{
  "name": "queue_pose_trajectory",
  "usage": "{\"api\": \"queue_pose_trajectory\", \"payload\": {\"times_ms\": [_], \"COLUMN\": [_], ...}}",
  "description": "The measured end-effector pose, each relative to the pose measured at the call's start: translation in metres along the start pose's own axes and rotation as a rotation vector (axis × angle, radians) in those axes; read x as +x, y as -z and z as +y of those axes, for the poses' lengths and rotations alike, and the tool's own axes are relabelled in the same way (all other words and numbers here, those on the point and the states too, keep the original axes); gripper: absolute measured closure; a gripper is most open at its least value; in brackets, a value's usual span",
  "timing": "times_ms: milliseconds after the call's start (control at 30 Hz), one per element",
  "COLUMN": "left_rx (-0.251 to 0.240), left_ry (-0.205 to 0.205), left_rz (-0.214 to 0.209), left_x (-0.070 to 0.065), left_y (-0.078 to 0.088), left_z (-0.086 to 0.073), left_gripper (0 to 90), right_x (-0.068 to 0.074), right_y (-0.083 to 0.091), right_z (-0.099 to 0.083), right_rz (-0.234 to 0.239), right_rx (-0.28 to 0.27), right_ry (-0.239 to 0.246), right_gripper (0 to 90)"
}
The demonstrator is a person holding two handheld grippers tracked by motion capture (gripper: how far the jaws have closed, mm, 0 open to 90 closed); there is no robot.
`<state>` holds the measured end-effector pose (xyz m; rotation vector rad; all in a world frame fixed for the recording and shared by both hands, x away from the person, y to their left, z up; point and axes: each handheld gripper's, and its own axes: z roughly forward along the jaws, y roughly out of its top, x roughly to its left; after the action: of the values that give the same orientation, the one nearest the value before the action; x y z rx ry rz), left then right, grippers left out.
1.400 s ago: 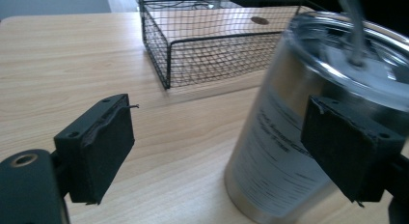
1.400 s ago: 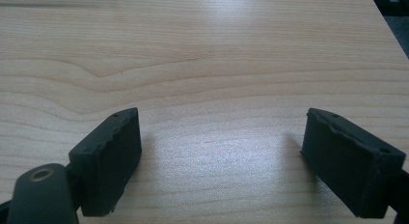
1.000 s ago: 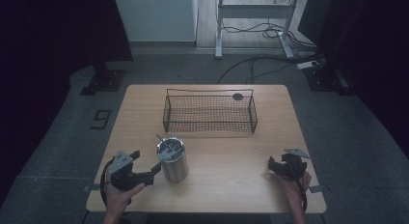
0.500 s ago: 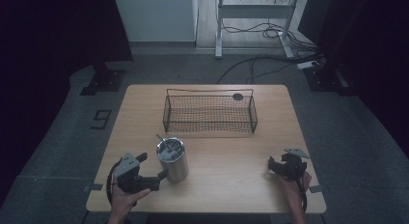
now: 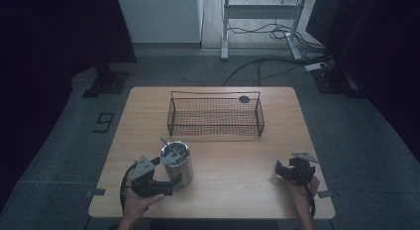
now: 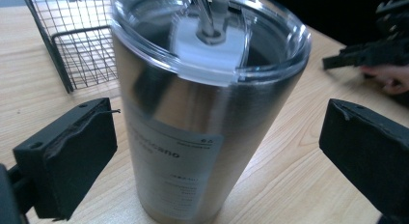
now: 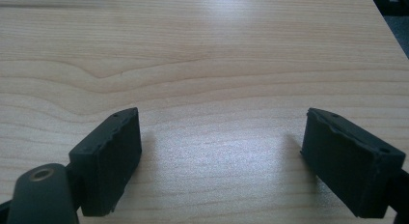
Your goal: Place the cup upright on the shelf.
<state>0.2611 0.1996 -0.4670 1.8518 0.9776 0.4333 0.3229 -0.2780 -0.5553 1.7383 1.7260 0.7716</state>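
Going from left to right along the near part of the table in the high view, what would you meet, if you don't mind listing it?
Left gripper → steel tumbler → bare table → right gripper.

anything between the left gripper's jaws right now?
Yes: the steel tumbler stands between the open jaws of the left gripper, with a gap on each side, neither pad touching. The left gripper view shows it.
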Motion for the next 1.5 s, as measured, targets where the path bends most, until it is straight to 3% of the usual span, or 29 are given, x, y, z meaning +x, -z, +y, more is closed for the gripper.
{"api": "queue_pose_trajectory", "payload": {"times_ms": [267, 667, 967, 1500], "left_rx": [0.009, -0.047, -0.056, -0.086], "left_ry": [-0.001, -0.024, -0.045, -0.022], "left_rz": [0.075, 0.074, 0.082, 0.091], "left_x": [0.001, 0.002, 0.002, 0.006], "left_y": [-0.024, -0.043, -0.043, -0.043], "left_z": [-0.002, -0.007, -0.008, -0.009], "left_gripper": [0.0, 1.9, 3.2, 3.6], "right_x": [0.000, 0.000, 0.000, 0.000], "right_y": [-0.001, -0.002, -0.002, -0.002], "right_z": [0.001, 0.001, 0.002, 0.002], "right_rz": [0.002, 0.006, 0.007, 0.007], "right_rx": [-0.002, -0.002, -0.001, -0.002], "right_ry": [0.002, 0.007, 0.006, 0.007], "right_gripper": [13.9, 14.0, 14.2, 14.4]}}
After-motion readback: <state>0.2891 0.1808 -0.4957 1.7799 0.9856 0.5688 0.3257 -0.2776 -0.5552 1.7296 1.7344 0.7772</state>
